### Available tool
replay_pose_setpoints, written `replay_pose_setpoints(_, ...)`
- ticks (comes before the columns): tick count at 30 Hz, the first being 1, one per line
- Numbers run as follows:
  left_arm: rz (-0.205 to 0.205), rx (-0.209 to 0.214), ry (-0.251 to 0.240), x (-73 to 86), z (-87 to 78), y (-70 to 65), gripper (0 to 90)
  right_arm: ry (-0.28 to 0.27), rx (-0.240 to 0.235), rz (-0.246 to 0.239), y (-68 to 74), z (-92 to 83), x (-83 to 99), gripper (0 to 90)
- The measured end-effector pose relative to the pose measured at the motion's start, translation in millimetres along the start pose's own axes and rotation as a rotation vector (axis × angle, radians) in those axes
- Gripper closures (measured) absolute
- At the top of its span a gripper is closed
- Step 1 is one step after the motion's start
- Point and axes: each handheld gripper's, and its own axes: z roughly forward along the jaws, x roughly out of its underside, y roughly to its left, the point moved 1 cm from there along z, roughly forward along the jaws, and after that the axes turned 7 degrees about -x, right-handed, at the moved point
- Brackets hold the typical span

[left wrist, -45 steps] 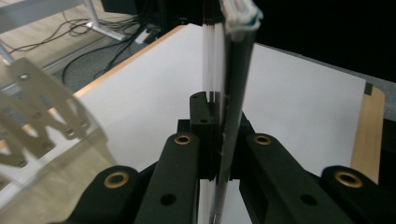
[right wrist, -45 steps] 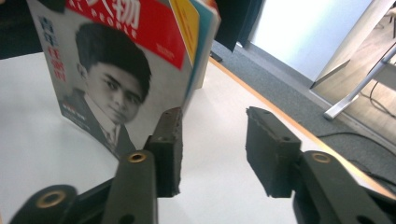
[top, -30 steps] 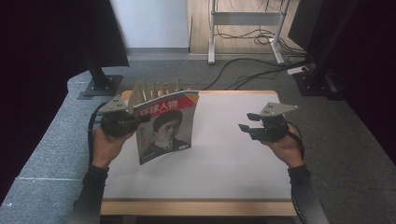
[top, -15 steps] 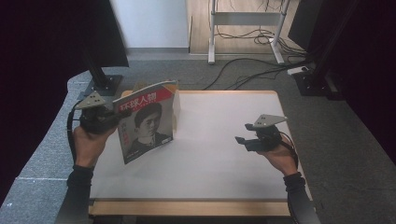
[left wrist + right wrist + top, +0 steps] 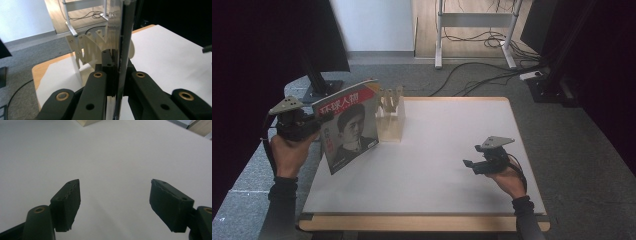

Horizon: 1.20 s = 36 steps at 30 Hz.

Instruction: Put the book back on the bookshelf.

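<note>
1. Two hand-held grippers over a white table (image 5: 427,170); one magazine (image 5: 348,125) in play, plus a wooden slotted rack (image 5: 390,117) near the far left of the table.
2. Left gripper (image 5: 319,121): jaws closed flat on the magazine's left edge, one on each face; seen edge-on in the left gripper view as a thin dark sheet (image 5: 122,65) pinched between the two black jaws. Grip at the edge, apparently to leave the cover free and the sheet hanging as one stiff plane.
3. Magazine: held off the table, over its left margin, just left of the rack and partly in front of it from the high view; contact with the rack not resolvable. Cover with portrait and red title band facing toward the person and slightly right.
4. Long axis: near vertical, top leaning away and to the right, lower corner low over the table's left edge. Title band uppermost, so upright for reading.
5. Rack: upright dividers (image 5: 87,47) visible beyond the jaws in the left gripper view. Probably the source or destination of the magazine, judged from its nearness only.
6. Right gripper (image 5: 476,165): jaws wide apart (image 5: 113,202), nothing between them, low over bare table at the right, well apart from the magazine; apparently on standby.
</note>
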Motion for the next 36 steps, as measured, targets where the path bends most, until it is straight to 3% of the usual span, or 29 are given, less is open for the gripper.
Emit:
replay_pose_setpoints(14, -0.059, -0.076, -0.012, -6.8, 34.3, 12.4, 87.0, 0.025, -0.023, 0.051, 0.2, 15.2, 31.7, 23.0)
replay_pose_setpoints(23, -0.094, -0.119, -0.063, -7.7, 67.0, 15.9, 87.0, 0.039, -0.029, 0.057, 0.3, 17.6, 38.1, 23.7)
replay_pose_setpoints(26, -0.104, -0.127, -0.1, -0.3, 78.6, 16.6, 87.0, 0.037, -0.03, 0.058, 0.2, 18.1, 39.5, 23.9)
replay_pose_setpoints(28, -0.087, -0.126, -0.117, 7.3, 83.8, 17.0, 86.9, 0.037, -0.035, 0.062, 0.3, 18.5, 40.7, 24.2)
replay_pose_setpoints(31, -0.103, -0.121, -0.132, 18.9, 84.4, 22.0, 86.7, 0.044, -0.035, 0.065, -0.7, 19.2, 44.1, 24.5)
replay_pose_setpoints(35, -0.101, -0.086, -0.072, 26.5, 79.9, 30.0, 85.8, 0.043, -0.035, 0.074, -2.0, 20.2, 46.4, 24.6)
replay_pose_setpoints(36, -0.087, -0.093, -0.051, 27.7, 79.2, 30.6, 85.5, 0.041, -0.036, 0.073, -2.0, 20.7, 46.3, 24.6)
